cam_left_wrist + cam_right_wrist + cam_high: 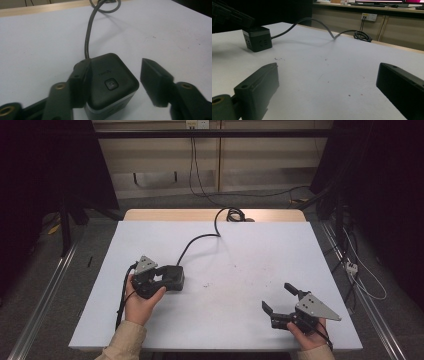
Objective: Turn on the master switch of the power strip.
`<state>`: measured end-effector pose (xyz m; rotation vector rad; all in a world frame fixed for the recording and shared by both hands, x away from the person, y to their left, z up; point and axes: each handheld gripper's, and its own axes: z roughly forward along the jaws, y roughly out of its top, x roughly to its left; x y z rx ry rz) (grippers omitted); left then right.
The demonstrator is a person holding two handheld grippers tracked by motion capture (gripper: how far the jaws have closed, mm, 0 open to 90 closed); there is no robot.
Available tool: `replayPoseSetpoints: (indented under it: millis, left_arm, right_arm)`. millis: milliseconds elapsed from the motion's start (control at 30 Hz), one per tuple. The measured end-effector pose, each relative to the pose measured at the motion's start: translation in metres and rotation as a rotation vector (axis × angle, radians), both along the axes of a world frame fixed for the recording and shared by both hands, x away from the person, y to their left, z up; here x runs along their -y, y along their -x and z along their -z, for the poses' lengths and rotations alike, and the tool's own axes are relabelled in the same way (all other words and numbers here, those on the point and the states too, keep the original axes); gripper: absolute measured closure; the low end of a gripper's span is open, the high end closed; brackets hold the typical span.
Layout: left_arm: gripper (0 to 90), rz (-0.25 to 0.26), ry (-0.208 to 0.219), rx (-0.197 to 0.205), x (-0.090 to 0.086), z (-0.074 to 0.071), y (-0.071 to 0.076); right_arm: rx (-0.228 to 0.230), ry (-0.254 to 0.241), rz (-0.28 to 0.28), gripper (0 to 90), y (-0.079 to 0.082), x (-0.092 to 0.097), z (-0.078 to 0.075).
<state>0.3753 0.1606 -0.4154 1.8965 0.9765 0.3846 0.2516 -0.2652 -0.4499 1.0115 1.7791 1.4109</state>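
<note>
A black cube power socket with a button on its top sits on the white table, left of the middle. Its grey cable runs to the far edge. My left gripper reaches around the cube; in the left gripper view one jaw lies against the cube's left side and the other stands apart on the right, so it is open. My right gripper rests near the front right corner, open, with bare table between its jaws. From there the cube stands far left.
The cable ends in a coil on the wooden strip at the table's far edge. A wall socket sits on the cabinet behind. Loose cables lie on the floor to the right.
</note>
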Motion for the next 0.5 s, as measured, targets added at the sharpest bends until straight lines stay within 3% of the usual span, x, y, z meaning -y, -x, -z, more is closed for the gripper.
replayPoseSetpoints:
  millis: [200, 500]
  left_arm:
    - [26.2, 0.006, 0.033, -0.001, -0.0026, -0.0014, 0.0005]
    - [15.1, 0.035, 0.046, -0.007, -0.0087, -0.002, 0.0029]
  right_arm:
    - [0.002, -0.002, -0.003, 3.9, 0.0003, -0.0002, -0.0001]
    - [0.001, -0.001, -0.006, 3.9, -0.0002, -0.0007, -0.0003]
